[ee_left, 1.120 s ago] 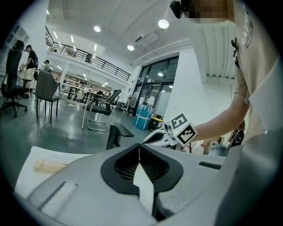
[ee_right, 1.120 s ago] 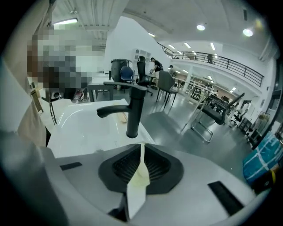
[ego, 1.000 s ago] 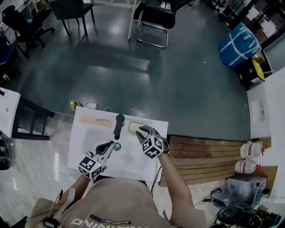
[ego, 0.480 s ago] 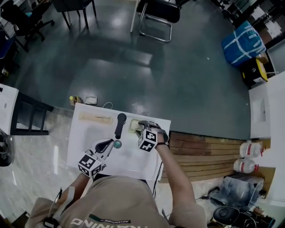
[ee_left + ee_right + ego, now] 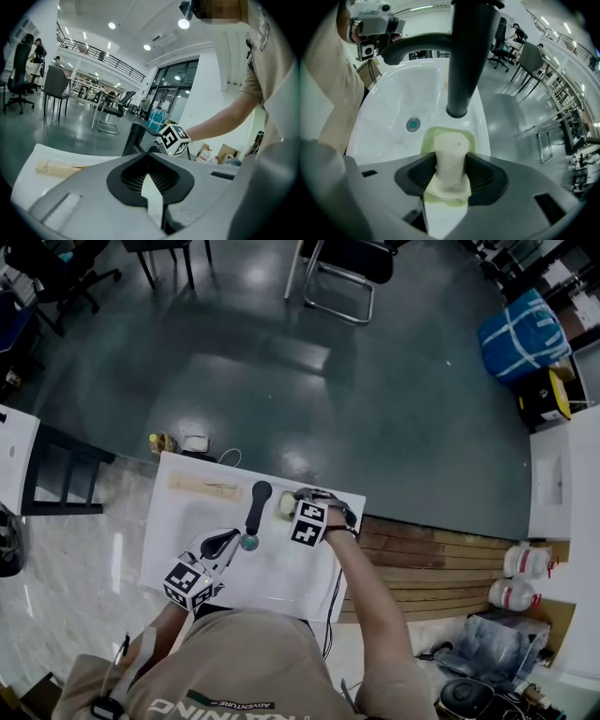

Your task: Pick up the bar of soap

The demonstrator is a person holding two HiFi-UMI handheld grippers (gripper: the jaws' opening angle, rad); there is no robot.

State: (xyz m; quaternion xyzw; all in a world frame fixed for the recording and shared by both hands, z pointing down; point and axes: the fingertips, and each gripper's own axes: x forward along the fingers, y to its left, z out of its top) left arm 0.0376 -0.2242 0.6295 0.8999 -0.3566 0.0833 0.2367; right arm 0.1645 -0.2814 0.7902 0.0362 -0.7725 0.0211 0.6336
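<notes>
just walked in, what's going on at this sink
A person is working at a white sink with a handheld two-jaw tool in each hand. The jaws of the right tool are opening around a cream bar of soap that lies in a pale green soap dish beside the black faucet; the soap is not lifted yet. The left tool is shut and empty, over the sink.

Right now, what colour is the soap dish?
Pale green dish, clearest in right gripper view.

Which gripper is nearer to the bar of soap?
Right. The right gripper is opening its jaws with the bar of soap between them; the left gripper hangs over the basin by the drain, apart from it.
</notes>
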